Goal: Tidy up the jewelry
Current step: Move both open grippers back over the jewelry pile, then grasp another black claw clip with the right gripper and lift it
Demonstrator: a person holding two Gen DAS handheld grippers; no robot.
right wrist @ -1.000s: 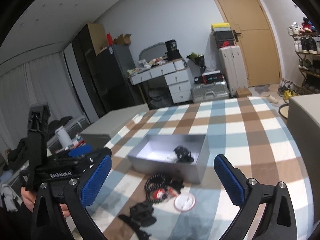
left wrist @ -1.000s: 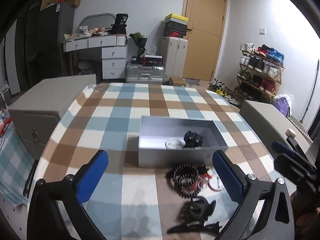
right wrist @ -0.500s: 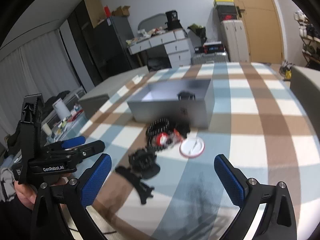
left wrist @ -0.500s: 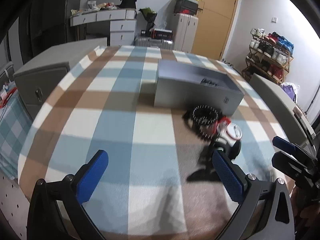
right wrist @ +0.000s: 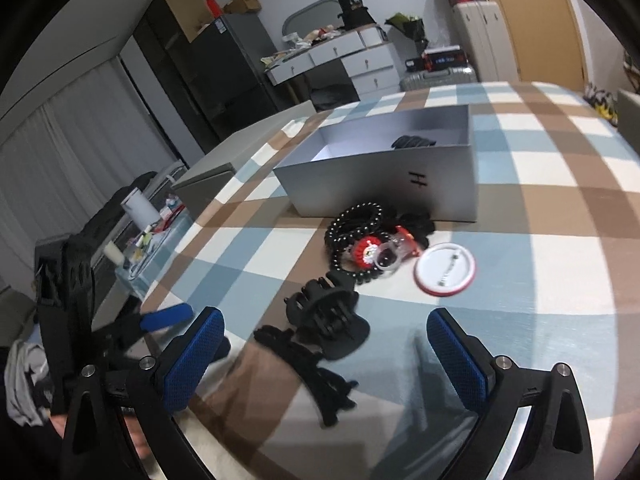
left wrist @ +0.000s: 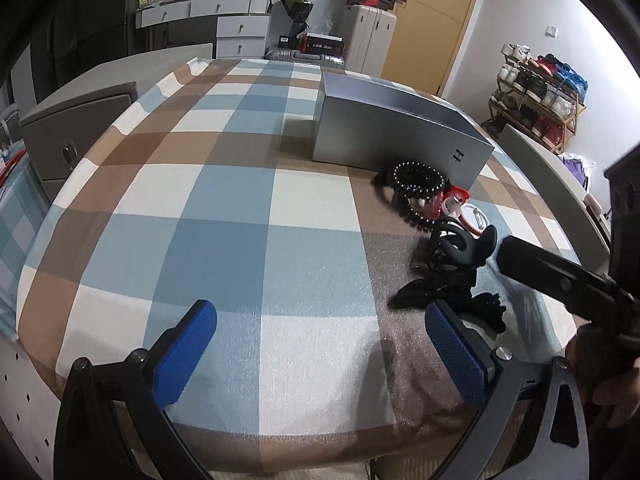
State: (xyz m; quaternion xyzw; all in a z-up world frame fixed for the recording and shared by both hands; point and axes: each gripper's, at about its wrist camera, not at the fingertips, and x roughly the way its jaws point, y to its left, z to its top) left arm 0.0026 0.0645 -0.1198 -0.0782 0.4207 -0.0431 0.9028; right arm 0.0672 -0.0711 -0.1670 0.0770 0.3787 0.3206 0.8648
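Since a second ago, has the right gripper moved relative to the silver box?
Yes. The right gripper has dropped lower and closer to the table; the silver box now sits higher in its view, with the black hair claw between its fingers.

An open grey box [right wrist: 384,176] holds one dark item [right wrist: 412,142]. Just before its front wall lie coiled black beads [right wrist: 352,236], a red ornament [right wrist: 366,250] and a white badge [right wrist: 444,268]. Farther from the box lie a black claw clip [right wrist: 328,324] and a black bow-like piece [right wrist: 316,372].

Both wrist views low over table edge, facing grey box [left wrist: 400,136] [right wrist: 384,184]; shared clutter.
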